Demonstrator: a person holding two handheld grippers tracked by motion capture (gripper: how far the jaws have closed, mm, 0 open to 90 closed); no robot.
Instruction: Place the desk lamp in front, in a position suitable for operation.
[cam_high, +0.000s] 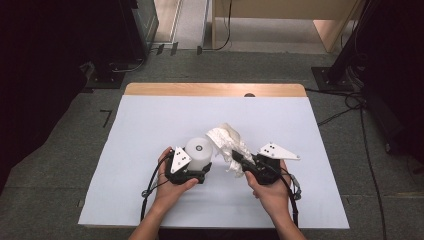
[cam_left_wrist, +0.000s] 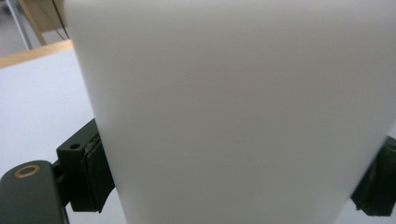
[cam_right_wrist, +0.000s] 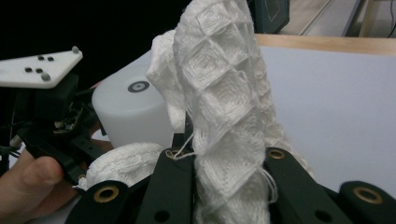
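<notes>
In the high view, the left gripper (cam_high: 202, 167) is clamping a white cup (cam_high: 199, 152) that is standing upright on the white table cover (cam_high: 150, 130), just below the table's centre. At the cup's 3 o'clock, touching or very nearly touching it, the right gripper (cam_high: 239, 161) is pinching a white woven cloth (cam_high: 229, 140), whose loose bulk is rising toward 12 o'clock from the jaws. The cup is sitting top-down or capped: a flat disc with a small ring mark is facing up, so whether it is holding anything cannot be told.

In the left gripper view, the cup's (cam_left_wrist: 233, 107) smooth wall is spanning the frame, and the black pads (cam_left_wrist: 93, 175) are pressing on it at 8 o'clock and 4 o'clock. The grip is sitting low on the wall and looks firm.

In the right gripper view, the cloth (cam_right_wrist: 219, 107) is standing up from between the closed jaws, which are squeezing a thick fold of it. A second bunch is hanging at 8 o'clock beside the jaws. The cup (cam_right_wrist: 130, 112) is waiting at 9 o'clock, with the left gripper (cam_right_wrist: 51, 121) and a thumb behind it.

The step appears to be wiping the cup. To do it well, the left gripper should be keeping the cup steady and upright while the right one is bringing the cloth's broad face, not the jaw tips, against the wall. A light, even pressure would be keeping the cup from tipping or twisting out of the pads.
</notes>
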